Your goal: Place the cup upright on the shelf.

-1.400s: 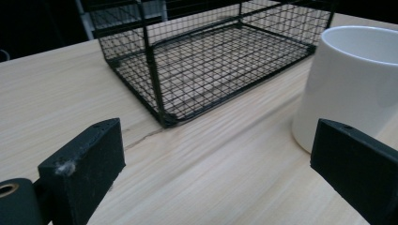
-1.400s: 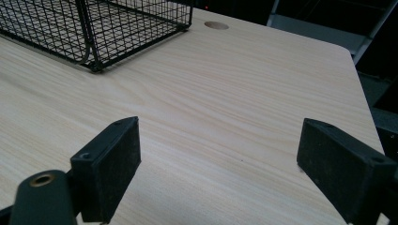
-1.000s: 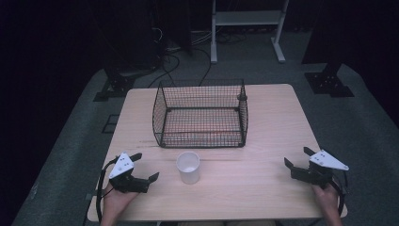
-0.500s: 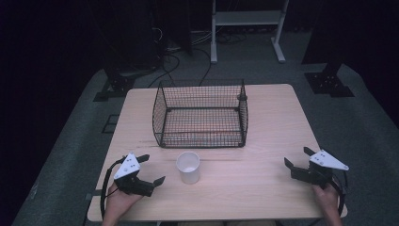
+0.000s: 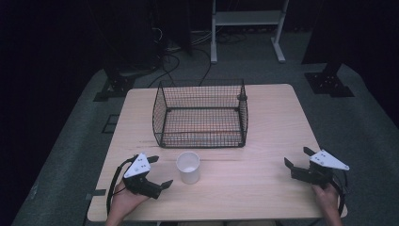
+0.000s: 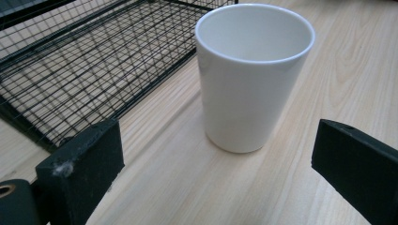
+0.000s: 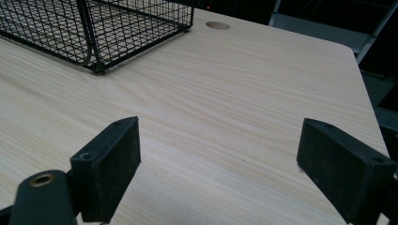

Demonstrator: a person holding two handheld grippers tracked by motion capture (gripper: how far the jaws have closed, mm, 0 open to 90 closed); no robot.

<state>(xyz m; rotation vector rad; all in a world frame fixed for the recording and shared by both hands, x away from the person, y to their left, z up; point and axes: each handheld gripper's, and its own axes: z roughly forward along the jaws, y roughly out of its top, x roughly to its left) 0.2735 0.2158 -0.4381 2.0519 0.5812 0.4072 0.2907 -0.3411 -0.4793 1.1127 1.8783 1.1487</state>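
The wooden table point(image 5: 263, 141) carries a black wire basket point(image 5: 201, 114), which serves as the reference for all positions below. The basket stands empty at the far centre of the table, open side up.

The white cup point(image 5: 188, 167) stands on the table just in front of the basket's near wall, slightly left of the basket's middle, apart from the wire. It is upright: its long axis is vertical, the mouth points straight up, and the body tapers toward the base. It appears empty.

The left gripper point(image 5: 157, 172) sits in front of and to the left of the basket, just beside the cup, aimed at it. Its jaws stand wide apart and hold nothing; in the left gripper view the cup point(image 6: 253, 79) lies ahead of and between them, not touched.

The right gripper point(image 5: 297, 159) rests in front of and well to the right of the basket, jaws wide apart and empty, over bare table.

The step in hand is judged to be the approach to grasp the cup with the left gripper. Recommended procedure:
- Advance level, keeping the cup centred between the jaws.
- Close on the mid-body, across the vertical axis; the taper may let the cup slip downward.
- Avoid nudging the cup toward the basket wire.
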